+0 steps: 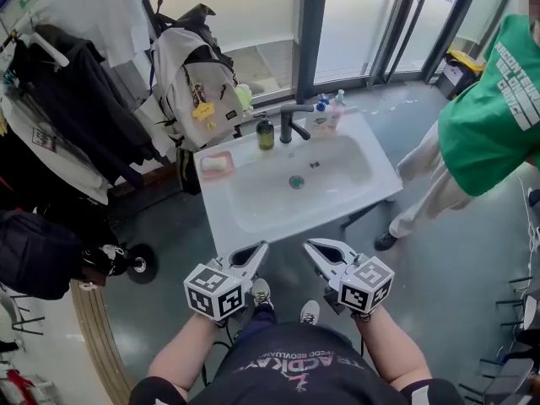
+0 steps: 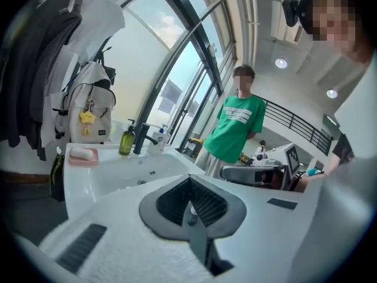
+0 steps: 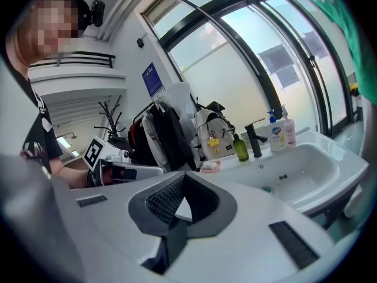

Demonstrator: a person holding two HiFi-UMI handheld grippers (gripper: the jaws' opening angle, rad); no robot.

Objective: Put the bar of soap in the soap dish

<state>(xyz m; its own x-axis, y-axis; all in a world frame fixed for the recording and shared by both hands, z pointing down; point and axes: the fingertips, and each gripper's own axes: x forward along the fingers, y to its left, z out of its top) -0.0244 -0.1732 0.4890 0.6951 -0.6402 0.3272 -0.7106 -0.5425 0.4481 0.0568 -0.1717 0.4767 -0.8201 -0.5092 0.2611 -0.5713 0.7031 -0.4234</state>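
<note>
Head view is showing one white oval bar of soap (image 1: 214, 164) lying in the single pink rectangular soap dish (image 1: 228, 172) at the back left corner of the white ceramic sink (image 1: 354, 184), its long axis running along the back edge. One olive-green pump bottle (image 1: 266, 133) and two pale bottles (image 1: 337, 108) are flanking one black tap (image 1: 291, 123). Left gripper (image 1: 257, 250) and right gripper (image 1: 314, 247) are hovering off the near edge, jaws pressed together, empty, the basin lying open ahead.
</note>
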